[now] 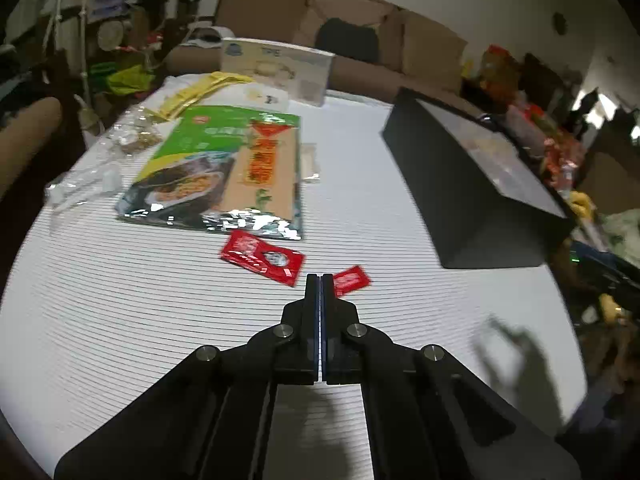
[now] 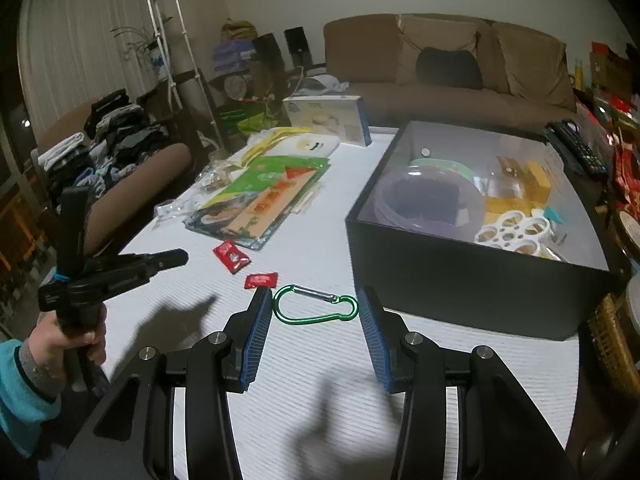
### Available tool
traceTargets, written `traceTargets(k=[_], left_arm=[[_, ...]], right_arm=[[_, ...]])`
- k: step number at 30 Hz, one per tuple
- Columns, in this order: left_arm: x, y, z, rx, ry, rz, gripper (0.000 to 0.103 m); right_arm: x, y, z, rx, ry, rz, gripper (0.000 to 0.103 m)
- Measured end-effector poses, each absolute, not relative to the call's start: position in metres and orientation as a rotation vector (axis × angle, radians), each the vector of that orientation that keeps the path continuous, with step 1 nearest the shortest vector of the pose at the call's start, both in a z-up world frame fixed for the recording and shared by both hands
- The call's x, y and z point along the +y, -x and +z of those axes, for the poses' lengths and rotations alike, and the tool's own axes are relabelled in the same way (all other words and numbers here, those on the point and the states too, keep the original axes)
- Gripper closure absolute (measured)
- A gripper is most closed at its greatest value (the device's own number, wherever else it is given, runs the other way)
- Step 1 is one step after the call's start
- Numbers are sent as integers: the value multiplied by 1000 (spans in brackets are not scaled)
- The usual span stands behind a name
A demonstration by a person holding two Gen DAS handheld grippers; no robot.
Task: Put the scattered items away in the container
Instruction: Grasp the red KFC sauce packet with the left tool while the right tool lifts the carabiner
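Scattered items lie across the white ribbed table top [image 2: 304, 360], w/ the black container [image 2: 460, 276] at right; read L to R in the right wrist view. Far L: your left hand [image 2: 60, 340], in a teal sleeve [image 2: 20, 400], holds the left gripper [image 2: 176, 257] above the table, its tip aimed toward the packets; in the left wrist view its jaws are pressed together w/ nothing between them. Next, mid-table: a clear plastic wrapper [image 2: 172, 208], a big green food pouch [image 2: 260, 196] lying flat, yellow sachets [image 2: 272, 138] behind it and a white carton [image 2: 328, 118] standing at the far edge. Nearer you: a large red sauce packet [image 2: 231, 256], then a small red packet [image 2: 261, 280] just beside it, both flat on the table. Centre: a green carabiner [image 2: 316, 305] lies flat between the fingers of your right gripper [image 2: 314, 312], whose blue pads [image 2: 256, 332] stand apart and clear of it, so that claw is released, gripping nothing. R: the container, open-topped, already holds a purple lidded bowl [image 2: 428, 196], a white ring-shaped tray [image 2: 516, 232] and yellow pieces [image 2: 536, 176]. Far R, beyond its wall, a remote control [image 2: 572, 144].
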State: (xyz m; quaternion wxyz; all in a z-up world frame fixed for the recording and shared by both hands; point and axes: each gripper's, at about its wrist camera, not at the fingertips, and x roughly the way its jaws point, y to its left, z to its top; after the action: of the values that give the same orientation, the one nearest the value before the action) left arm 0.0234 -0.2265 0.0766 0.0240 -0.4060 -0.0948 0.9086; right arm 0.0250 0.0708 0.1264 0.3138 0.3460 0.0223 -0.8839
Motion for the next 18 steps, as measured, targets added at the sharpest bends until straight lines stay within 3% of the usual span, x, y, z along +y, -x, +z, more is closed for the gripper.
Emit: traceTargets(k=[2,3,4,11,15,17,18], left_arm=[[-227,-8,62,-277,1349,2808,59],[-229,-1,54,-284,1383,2808,32],[-232,6,45,-300,1416,2826,29],[-246,50,10,-503,1566,2875,31],[-224,67,2,-238,1590,2913,32],[-214,62,2,-154,1512,2906,63],[-213,60,3,-149,1500,2896,69]], right_arm=[[76,-27,124,53,-915,-2331,57],[77,-27,123,48,-919,-2331,57],[79,-27,122,45,-924,-2329,57],[84,-22,112,36,-951,-2328,57],[88,-16,109,22,-962,-2331,57],[88,-13,108,24,-968,-2328,57],[88,-12,108,25,-968,-2328,57]])
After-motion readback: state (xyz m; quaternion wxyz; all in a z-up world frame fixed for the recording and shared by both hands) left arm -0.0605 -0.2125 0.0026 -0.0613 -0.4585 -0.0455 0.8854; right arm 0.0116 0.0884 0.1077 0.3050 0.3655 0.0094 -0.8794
